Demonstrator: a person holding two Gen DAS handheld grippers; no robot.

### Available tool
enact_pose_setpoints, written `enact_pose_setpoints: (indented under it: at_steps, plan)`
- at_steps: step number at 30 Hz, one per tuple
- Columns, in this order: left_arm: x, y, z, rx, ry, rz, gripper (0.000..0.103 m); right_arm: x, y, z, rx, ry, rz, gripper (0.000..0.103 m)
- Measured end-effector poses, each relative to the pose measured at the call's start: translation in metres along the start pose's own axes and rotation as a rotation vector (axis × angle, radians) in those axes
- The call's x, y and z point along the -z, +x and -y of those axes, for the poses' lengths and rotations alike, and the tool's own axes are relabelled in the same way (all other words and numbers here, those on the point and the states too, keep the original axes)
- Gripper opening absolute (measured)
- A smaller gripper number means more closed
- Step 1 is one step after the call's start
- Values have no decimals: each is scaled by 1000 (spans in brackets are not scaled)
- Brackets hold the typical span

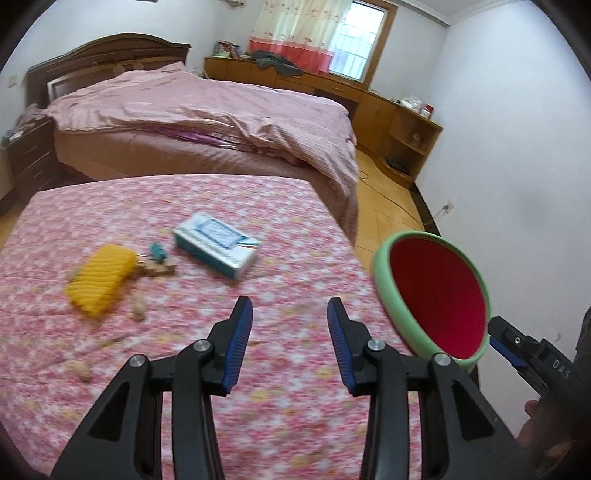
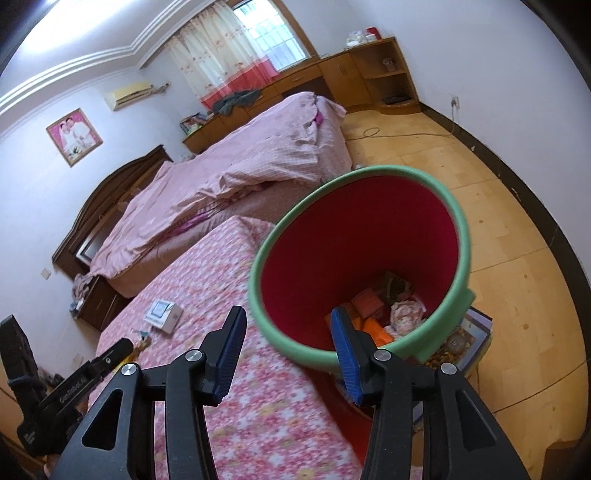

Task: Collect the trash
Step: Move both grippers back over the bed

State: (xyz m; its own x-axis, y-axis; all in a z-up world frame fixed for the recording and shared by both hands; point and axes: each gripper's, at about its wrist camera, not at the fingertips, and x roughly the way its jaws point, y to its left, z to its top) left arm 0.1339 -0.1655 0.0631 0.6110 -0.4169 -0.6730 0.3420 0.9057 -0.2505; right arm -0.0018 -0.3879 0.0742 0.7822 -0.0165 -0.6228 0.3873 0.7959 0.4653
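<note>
Our left gripper (image 1: 290, 306) hung with its jaws wide and empty above the floral tabletop (image 1: 184, 369). Our right gripper (image 2: 288, 321) had its jaws wide too, one blue pad inside the near rim of the red, green-rimmed bin (image 2: 360, 236), gripping nothing. The bin stood just beside the tabletop's edge, trash (image 2: 384, 314) at its bottom. Farther from the bin lay a blue-and-white box (image 1: 216, 243), then a yellow pouch (image 1: 99, 278) amid blurred scraps.

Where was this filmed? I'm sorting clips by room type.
A home bedroom, most likely: a made bed with a wooden headboard, a curtained window, and a framed portrait on the wall.
</note>
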Motion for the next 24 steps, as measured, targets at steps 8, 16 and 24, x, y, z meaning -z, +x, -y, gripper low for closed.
enact_pose_setpoints:
  at_steps: [8, 16, 24]
  plan:
    - [-10, -2, -56, -105, -55, 0, 42, 6, 11, -26, -1, -40, -28, 49]
    - [-18, 8, -103, -189, -46, -16, 42, 14, 29, -56, -4, -89, -72, 51]
    - [-16, 33, -145, -207, -103, -73, 42, 21, 57, -83, -5, -142, -131, 58]
